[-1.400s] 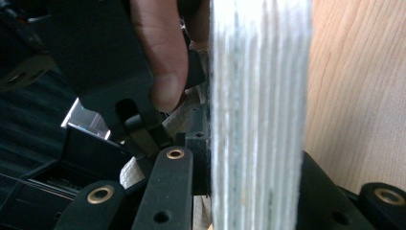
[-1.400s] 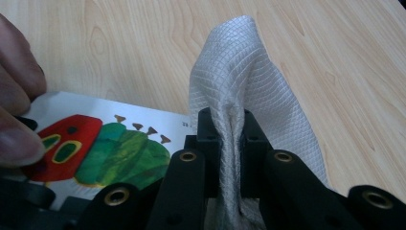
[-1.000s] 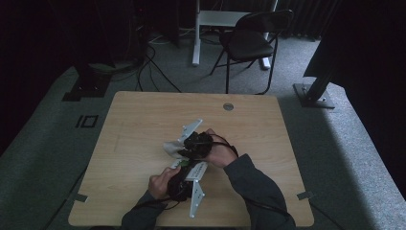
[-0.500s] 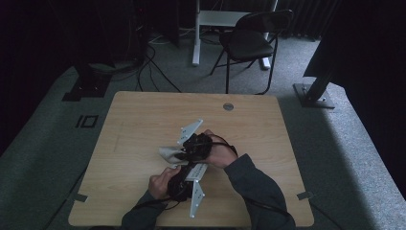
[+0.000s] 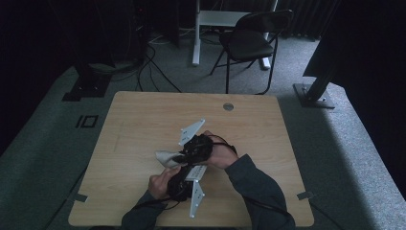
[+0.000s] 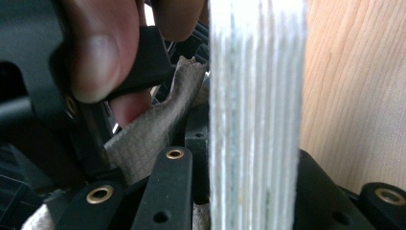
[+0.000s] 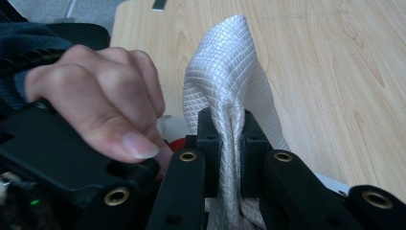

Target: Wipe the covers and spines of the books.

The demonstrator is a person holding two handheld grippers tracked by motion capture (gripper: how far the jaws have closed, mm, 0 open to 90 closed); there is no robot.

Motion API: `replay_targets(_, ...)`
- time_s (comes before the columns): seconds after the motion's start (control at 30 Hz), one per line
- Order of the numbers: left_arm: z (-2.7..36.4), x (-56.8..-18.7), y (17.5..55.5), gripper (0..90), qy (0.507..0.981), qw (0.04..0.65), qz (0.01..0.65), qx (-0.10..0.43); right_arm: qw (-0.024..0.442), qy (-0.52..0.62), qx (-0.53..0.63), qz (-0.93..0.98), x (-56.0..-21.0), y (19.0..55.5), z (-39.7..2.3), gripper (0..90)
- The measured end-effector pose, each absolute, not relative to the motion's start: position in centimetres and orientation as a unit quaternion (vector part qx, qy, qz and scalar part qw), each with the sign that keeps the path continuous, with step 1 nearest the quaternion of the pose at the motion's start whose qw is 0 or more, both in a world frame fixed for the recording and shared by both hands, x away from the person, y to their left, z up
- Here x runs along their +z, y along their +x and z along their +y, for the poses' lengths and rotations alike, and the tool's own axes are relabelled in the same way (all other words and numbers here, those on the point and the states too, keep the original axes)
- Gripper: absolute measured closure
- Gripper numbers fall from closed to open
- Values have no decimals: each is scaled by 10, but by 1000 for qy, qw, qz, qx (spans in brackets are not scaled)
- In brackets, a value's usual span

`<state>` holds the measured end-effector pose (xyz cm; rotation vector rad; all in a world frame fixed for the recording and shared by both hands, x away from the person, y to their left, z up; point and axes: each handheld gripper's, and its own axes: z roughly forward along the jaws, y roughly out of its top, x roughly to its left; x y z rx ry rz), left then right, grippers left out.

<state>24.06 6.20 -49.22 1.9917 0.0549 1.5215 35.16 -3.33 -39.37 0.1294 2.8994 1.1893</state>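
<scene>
1. Right, nearest us at the table's front edge, the person's forearms come in low, dark sleeves (image 5: 261,184) showing, and the left hand (image 5: 160,184) wraps the left gripper (image 5: 179,179) with its grey plate (image 5: 196,196) pointing back toward the near edge.
2. Just beyond, the right gripper (image 5: 184,155) sits almost against the left one, the right hand (image 5: 218,153) behind it, its own grey plate (image 5: 191,132) angled up and to the far left.
3. Now the cloth (image 5: 167,158): a pale, quilted-looking piece, bunched, poking out to the left of both grippers, about mid-table and slightly toward the near side.
4. In the right gripper view, the jaws are clamped tight on a pinched fold of the cloth (image 7: 232,91), which rises between the black pads (image 7: 210,129) into a peak; the other hand (image 7: 100,110) is close on the left.
5. In the left gripper view, the cloth (image 6: 153,139) runs down toward the left gripper's jaws, which are closed; whether they pinch it I cannot tell, because a blurred pale plate edge (image 6: 256,115) stands right in front.
6. Farther out, the wooden table (image 5: 143,120) lies bare, with a round grommet (image 5: 228,106) near its far edge.
7. Beyond that, a black folding chair (image 5: 251,43) stands on the grey carpet (image 5: 43,143), with cables (image 5: 153,62) trailing to the far left.
</scene>
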Motion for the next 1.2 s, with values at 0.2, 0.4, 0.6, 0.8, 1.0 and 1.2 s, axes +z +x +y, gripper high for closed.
replay_targets(0.2,64,-491,242,769,755,316,29,573,-2,38,386,922,-390,350,-37,832)
replay_targets(0.4,70,-489,247,769,762,332,49,555,1,41,392,919,-387,350,-42,831)
replay_targets(0.6,75,-486,250,769,763,346,66,542,6,51,400,915,-385,351,-50,831)
replay_targets(0.8,78,-485,252,769,764,356,77,533,18,56,412,909,-379,351,-58,831)
replay_targets(1.0,82,-483,254,775,765,365,93,522,33,71,425,902,-373,351,-70,831)
replay_targets(1.2,87,-481,257,780,766,378,108,508,48,84,441,892,-365,352,-84,831)
